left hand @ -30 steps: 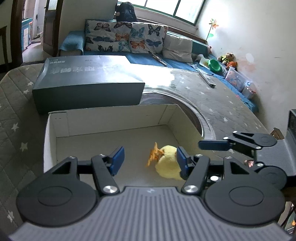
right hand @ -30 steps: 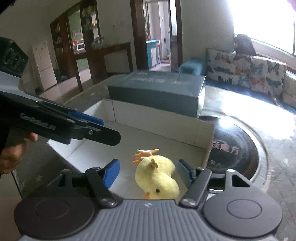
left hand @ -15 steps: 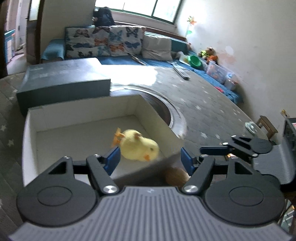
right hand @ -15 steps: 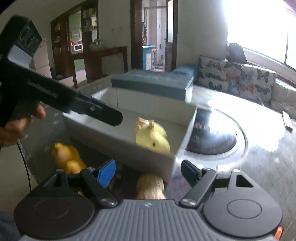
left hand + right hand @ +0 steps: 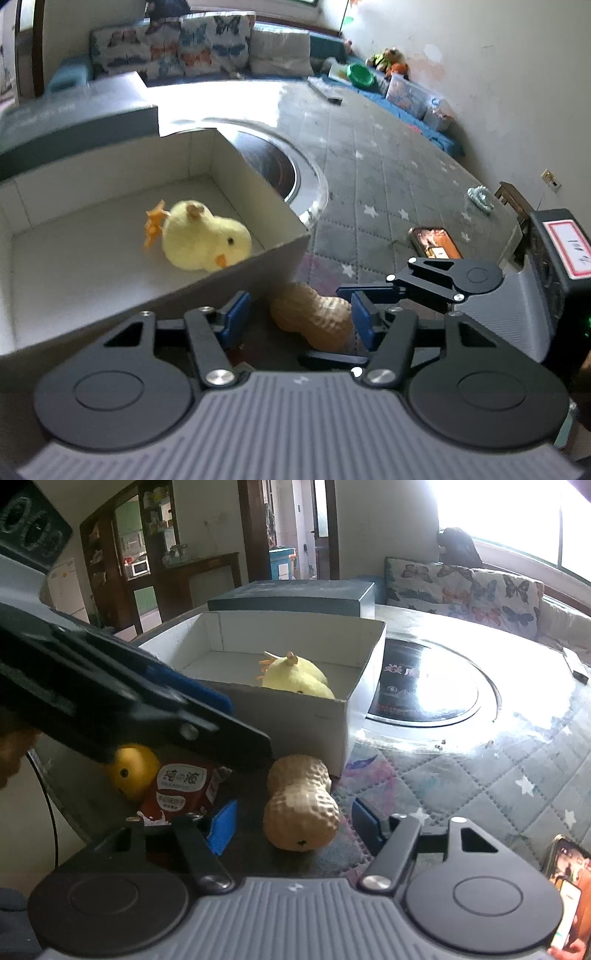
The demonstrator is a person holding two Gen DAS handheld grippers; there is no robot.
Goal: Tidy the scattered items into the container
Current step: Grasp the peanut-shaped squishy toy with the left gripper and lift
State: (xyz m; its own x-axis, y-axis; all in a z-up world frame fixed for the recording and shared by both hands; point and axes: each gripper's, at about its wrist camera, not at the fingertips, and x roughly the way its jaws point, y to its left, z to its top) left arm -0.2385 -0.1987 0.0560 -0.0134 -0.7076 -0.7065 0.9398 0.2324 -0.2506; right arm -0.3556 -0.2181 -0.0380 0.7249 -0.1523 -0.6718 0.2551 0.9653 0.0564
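Note:
A white open box (image 5: 273, 254) (image 5: 295, 712) holds a yellow chick plush (image 5: 205, 236) (image 5: 295, 675). Just in front of its near corner, a tan peanut toy (image 5: 314, 317) (image 5: 301, 805) lies on the table. My right gripper (image 5: 293, 825) (image 5: 369, 291) is open, one finger on each side of the peanut, not closed on it. My left gripper (image 5: 299, 321) (image 5: 207, 720) is also open and empty, hovering low by the box's front wall. Beneath it lie a yellow round toy (image 5: 131, 771) and a red snack packet (image 5: 181, 790).
A dark grey box lid (image 5: 77, 118) (image 5: 291, 594) sits behind the white box. A round glass hotplate (image 5: 280, 170) (image 5: 424, 686) is set into the quilted star tablecloth (image 5: 373, 177). A phone (image 5: 436, 243) (image 5: 569, 886) lies to the right. A sofa is beyond.
Both grippers have drawn back from over the box to the table in front of it. The chick stays in the box. The peanut, yellow toy and red packet came into view.

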